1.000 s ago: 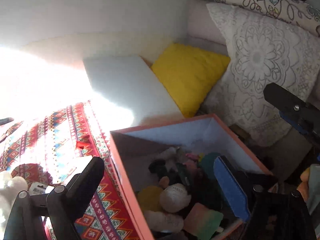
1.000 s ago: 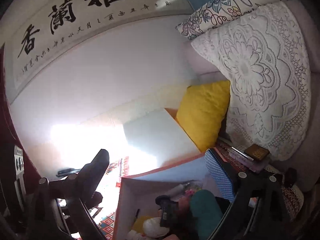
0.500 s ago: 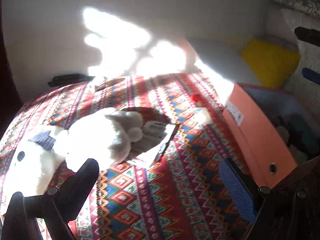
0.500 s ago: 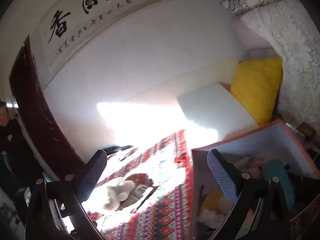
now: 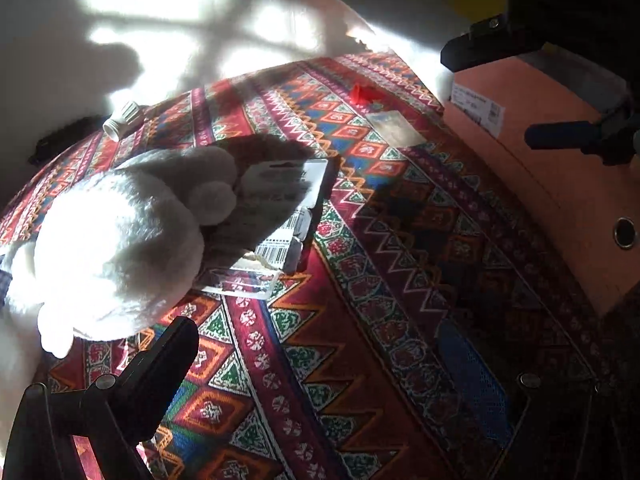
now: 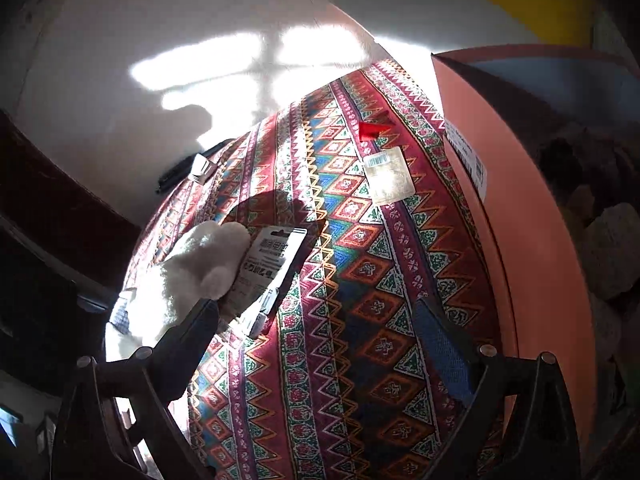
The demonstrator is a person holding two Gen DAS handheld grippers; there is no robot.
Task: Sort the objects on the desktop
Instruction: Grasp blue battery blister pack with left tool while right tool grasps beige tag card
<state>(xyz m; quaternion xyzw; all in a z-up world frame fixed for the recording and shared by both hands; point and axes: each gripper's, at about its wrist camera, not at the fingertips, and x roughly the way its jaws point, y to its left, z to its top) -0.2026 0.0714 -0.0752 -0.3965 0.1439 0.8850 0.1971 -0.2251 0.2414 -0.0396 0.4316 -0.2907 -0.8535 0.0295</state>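
A white plush toy (image 5: 116, 236) (image 6: 192, 276) lies on the patterned tablecloth (image 5: 360, 320), partly over a battery blister pack (image 5: 280, 216) (image 6: 268, 264). Farther back lie a small clear packet (image 5: 394, 128) (image 6: 388, 176), a red scrap (image 5: 362, 94) (image 6: 370, 129) and a white ribbed cap (image 5: 122, 118) (image 6: 201, 169). My left gripper (image 5: 320, 364) is open over bare cloth, just right of the plush. My right gripper (image 6: 316, 324) is open too, empty, its left finger in front of the plush; it also shows at the upper right in the left wrist view (image 5: 520, 92).
An orange fabric storage box (image 5: 560, 168) (image 6: 532, 240) with several soft toys inside stands at the right edge of the table. A black remote (image 5: 60, 136) lies at the far left edge. A yellow cushion (image 6: 536, 4) sits behind the box.
Both grippers have swung left, away from the orange box, and come down toward the cloth. The plush and blister pack now look much closer. Neither gripper has taken hold of anything.
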